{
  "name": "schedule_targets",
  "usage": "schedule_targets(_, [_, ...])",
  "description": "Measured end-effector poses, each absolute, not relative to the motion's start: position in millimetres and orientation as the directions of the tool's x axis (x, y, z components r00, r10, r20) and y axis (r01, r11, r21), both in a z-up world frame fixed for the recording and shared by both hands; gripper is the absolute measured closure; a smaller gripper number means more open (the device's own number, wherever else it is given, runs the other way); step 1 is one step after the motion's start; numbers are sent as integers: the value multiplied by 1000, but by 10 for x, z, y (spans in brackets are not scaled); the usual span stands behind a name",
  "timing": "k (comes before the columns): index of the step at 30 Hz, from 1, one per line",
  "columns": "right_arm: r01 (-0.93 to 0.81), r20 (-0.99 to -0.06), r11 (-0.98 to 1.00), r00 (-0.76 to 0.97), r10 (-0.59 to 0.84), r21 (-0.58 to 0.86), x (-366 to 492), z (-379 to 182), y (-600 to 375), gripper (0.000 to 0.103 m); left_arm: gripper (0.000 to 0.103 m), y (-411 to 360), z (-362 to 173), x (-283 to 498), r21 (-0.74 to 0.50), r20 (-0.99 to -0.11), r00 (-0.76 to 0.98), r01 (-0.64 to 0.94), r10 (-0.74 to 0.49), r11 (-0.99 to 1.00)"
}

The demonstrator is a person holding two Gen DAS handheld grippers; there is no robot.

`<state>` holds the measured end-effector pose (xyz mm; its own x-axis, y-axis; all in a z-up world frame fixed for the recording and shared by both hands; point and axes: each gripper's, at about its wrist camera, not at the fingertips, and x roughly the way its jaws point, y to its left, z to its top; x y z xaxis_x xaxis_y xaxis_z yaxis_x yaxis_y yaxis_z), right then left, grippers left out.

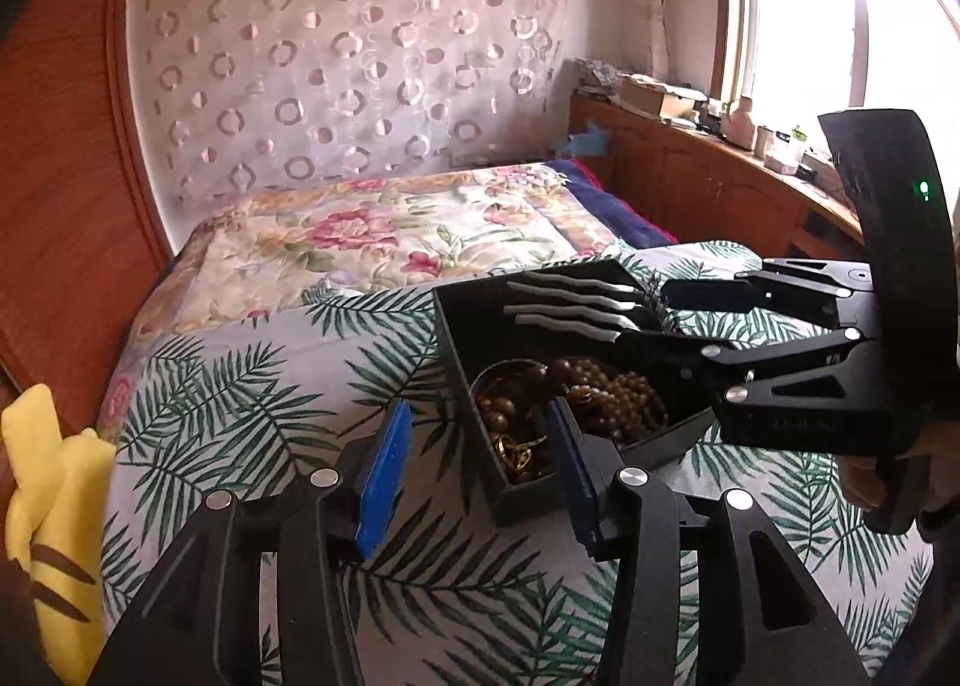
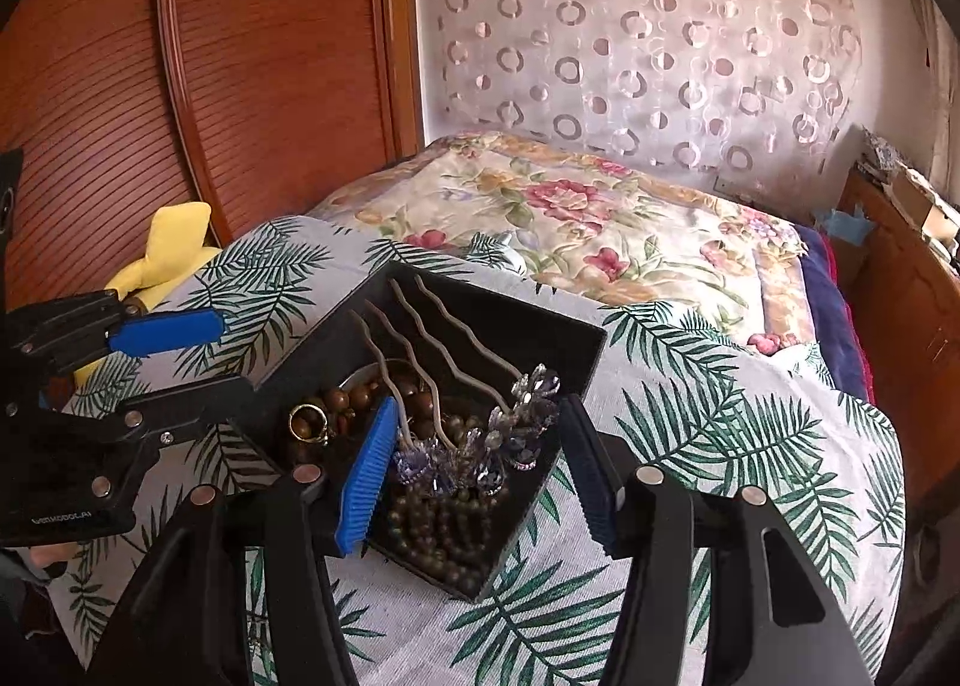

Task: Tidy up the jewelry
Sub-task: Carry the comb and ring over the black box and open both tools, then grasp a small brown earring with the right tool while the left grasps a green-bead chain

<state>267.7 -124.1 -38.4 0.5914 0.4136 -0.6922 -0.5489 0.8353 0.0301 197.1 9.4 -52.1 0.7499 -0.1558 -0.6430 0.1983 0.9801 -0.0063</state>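
A black open box (image 1: 462, 350) (image 2: 576, 350) sits on a palm-leaf cloth. It holds brown bead strings (image 1: 624, 392) (image 2: 444, 530), gold rings (image 1: 519, 455) (image 2: 309, 419) and a wavy-pronged hair comb (image 1: 570, 305) (image 2: 432, 338) with purple crystals (image 2: 510, 434). My left gripper (image 1: 474, 464) (image 2: 180, 362) is open at the box's near corner, one finger over the rim. My right gripper (image 2: 474, 476) (image 1: 672, 320) is open, its fingers either side of the comb's crystal end, above the box.
The palm-leaf cloth (image 1: 300, 386) (image 2: 720, 416) covers the near part of a bed with a floral quilt (image 1: 390, 230) (image 2: 570, 206). A yellow plush toy (image 1: 54, 518) (image 2: 168, 248) lies at the left edge. A wooden wardrobe (image 2: 240, 56) stands left, a cluttered shelf (image 1: 720, 146) right.
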Motion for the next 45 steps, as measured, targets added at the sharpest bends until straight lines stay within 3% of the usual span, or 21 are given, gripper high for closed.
schedule_targets(3, [-554, -685, 832, 595, 420, 28, 2667, -353, -1252, 35, 56, 128, -531, 1937, -14, -643, 749, 198, -161, 980])
schedule_targets(9, [-558, -647, 829, 617, 448, 42, 2450, -243, -1378, 35, 50, 155, -571, 1756, -16, -638, 751, 210, -172, 977])
schedule_targets(17, [-638, -667, 769, 553, 499, 46, 1953, -351, -1422, 72, 43, 182, -751, 1443, -34, -654, 731, 227, -193, 973])
schedule_targets(33, [-674, -762, 730, 414, 499, 112, 1798, -859, -1081, 74, 42, 249, -941, 1149, -56, -681, 703, 228, -204, 972])
schedule_targets(36, [-670, -775, 733, 397, 491, 121, 1817, -907, -1076, 87, 42, 251, -963, 1137, -62, -684, 700, 227, -207, 972])
schedule_targets(45, [-660, -751, 739, 417, 511, 136, 1821, -834, -1254, 93, 42, 202, -996, 1109, -68, -694, 684, 247, -224, 966])
